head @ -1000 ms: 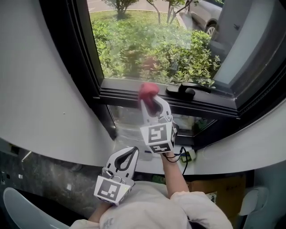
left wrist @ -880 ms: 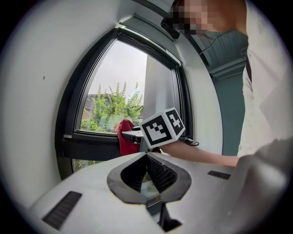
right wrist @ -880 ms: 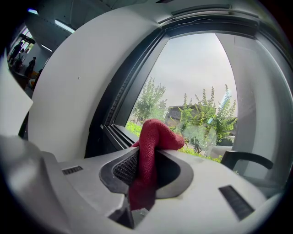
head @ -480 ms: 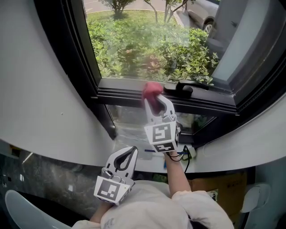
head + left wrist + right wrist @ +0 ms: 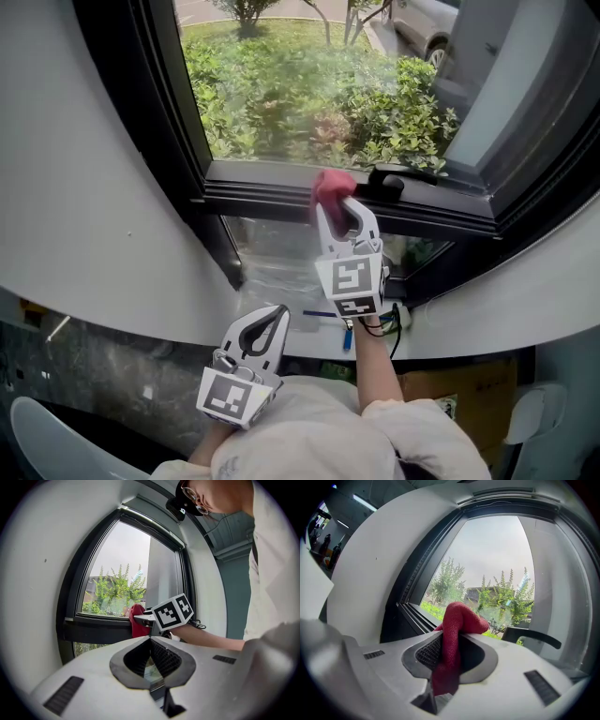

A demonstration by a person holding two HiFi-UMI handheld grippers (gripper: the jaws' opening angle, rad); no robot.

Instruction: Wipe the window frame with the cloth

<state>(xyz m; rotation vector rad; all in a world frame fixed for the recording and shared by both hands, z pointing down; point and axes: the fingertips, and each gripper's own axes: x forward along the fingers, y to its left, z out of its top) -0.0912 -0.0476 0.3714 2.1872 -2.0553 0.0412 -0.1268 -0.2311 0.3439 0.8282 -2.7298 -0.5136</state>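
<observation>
- Your left gripper [image 5: 273, 323] hangs low at the left, below the window. Its jaws are closed together on nothing, and it takes no part in the wipe.
- The window frame [image 5: 253, 195] is dark and smooth, and looks like metal. Long stepped ridges run along its bottom rail. A flat pass could skip dust lying in those grooves, and a ridge edge could snag the weave.
- The cloth [image 5: 331, 184] is red, soft and coarsely woven, bunched into a rounded wad. It sits on the frame's bottom rail, right of the rail's middle.
- Your right gripper [image 5: 342, 211] is clamped on the cloth. A fold is pinched between its ribbed pads and a tail hangs below. A hard drag could likely pull the cloth loose, and bare plastic would then scrape the rail.
- The handle [image 5: 394, 182] is a black, rounded lever lying along the rail, just beside the cloth on its right. Pushing further that way risks knocking the lever or catching the cloth on it.
</observation>
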